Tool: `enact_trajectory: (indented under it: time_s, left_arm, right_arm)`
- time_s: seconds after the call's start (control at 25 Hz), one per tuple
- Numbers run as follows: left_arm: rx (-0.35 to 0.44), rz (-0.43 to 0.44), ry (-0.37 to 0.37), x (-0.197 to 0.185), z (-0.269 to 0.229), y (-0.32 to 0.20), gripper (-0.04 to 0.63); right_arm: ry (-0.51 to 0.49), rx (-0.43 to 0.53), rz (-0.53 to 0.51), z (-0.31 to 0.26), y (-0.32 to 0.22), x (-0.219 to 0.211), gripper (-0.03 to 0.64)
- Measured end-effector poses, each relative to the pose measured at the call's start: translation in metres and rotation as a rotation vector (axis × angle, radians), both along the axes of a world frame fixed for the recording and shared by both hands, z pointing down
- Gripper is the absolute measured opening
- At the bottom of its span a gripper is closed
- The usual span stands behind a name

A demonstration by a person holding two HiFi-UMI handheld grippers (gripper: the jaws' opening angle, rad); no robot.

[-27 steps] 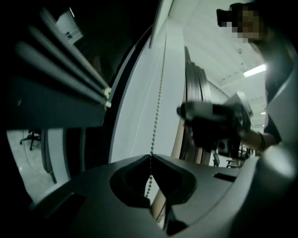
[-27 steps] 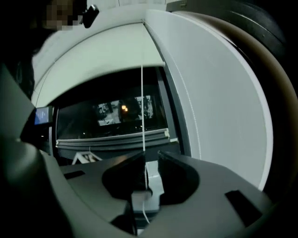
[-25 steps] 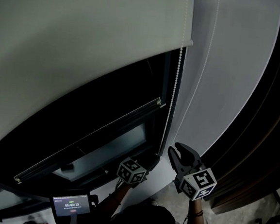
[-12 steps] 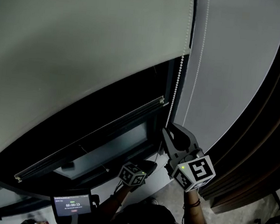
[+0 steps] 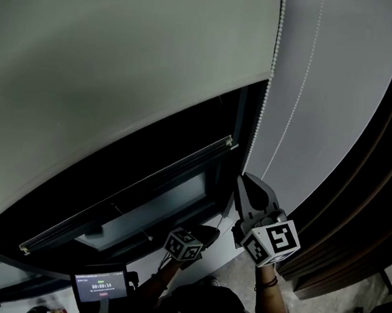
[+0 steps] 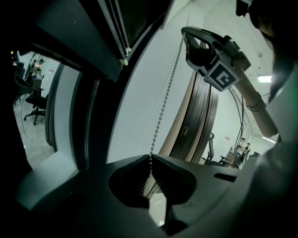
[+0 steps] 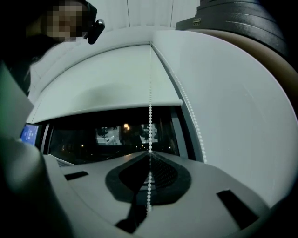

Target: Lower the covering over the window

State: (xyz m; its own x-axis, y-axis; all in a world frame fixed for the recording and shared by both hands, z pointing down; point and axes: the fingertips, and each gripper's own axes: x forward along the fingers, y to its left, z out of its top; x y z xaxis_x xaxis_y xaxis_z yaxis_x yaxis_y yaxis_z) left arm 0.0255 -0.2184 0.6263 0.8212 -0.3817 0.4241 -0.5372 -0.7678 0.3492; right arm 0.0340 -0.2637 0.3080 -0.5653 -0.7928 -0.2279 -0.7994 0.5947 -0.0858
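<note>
roller blind (image 5: 122, 64) hangs partway down, above both grippers, dark window (image 5: 146, 175) open below it. bead chain (image 7: 150, 116) drops into right gripper (image 7: 150, 152), jaws pinched on it. left gripper (image 6: 150, 156) lower, clamped on the same chain, grip just eased a hair.

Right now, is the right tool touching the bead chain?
Touching. The right gripper view shows the right tool closed on the bead chain, which runs between its jaws.
</note>
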Motion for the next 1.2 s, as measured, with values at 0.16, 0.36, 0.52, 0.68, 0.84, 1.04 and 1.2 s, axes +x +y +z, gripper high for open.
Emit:
enact_trajectory:
  time_s: [0.16,0.36,0.52,0.68,0.84,1.04,1.2]
  left_arm:
    - [0.069,-0.025,0.066,0.000,-0.025,-0.016,0.017]
    - [0.188,-0.083,0.244,-0.004,-0.105,-0.039,0.029]
    - [0.326,-0.042,0.318,0.012,-0.175,-0.042,0.062]
    - [0.441,0.007,0.377,0.035,-0.227,-0.041,0.094]
    - [0.532,0.034,0.368,0.052,-0.259,-0.045,0.094]
    - [0.585,0.012,0.339,0.053,-0.276,-0.050,0.077]
    - [0.585,0.016,0.315,0.053,-0.267,-0.053,0.022]
  right_arm:
    - [0.073,-0.079,0.049,0.041,-0.017,0.012,0.012]
    - [0.172,-0.324,0.098,0.160,-0.020,0.018,0.011]
    - [0.227,-0.511,0.087,0.248,-0.007,0.018,0.011]
    - [0.264,-0.615,0.069,0.299,0.004,0.017,0.011]
    - [0.261,-0.638,0.053,0.306,-0.001,0.019,0.011]
    - [0.255,-0.628,0.047,0.301,0.002,0.020,0.011]
    - [0.248,-0.618,0.033,0.297,0.006,0.019,0.011]
